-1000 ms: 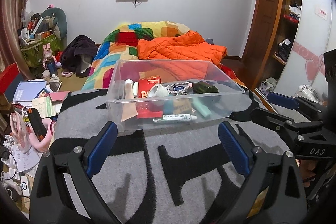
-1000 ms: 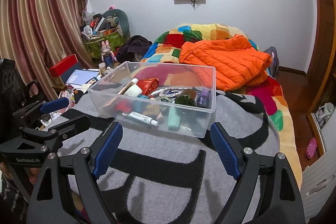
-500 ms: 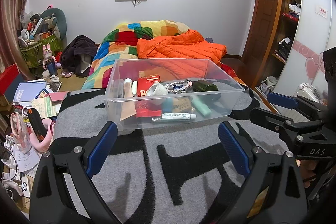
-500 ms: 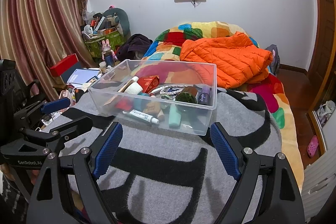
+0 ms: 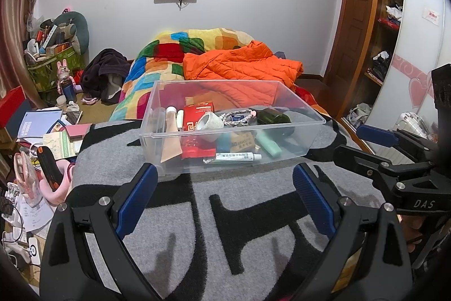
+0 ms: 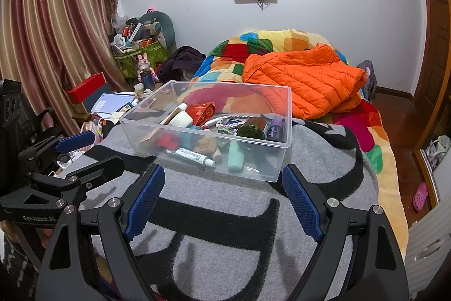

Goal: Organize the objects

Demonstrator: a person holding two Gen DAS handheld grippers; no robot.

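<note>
**Both claws wide, bin waits**

Left gripper [image 5: 222,189] gapes empty over the grey blanket [image 5: 253,216]; right gripper [image 6: 222,195] likewise. One clear bin [image 5: 225,136] sits mid-blanket, one toothpaste tube [image 5: 238,157] and one green bottle [image 5: 274,118] inside. Risk, I'd say: a nudged wall slides the bin on soft fabric.

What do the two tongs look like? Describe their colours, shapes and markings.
Both tongs are black, angular frames with silver bolts and ribbed blue pads. The left tongs carry "GenRobot.AI" lettering on the side, seen from the right wrist view; the right tongs carry "DAS", seen from the left wrist view.
</note>
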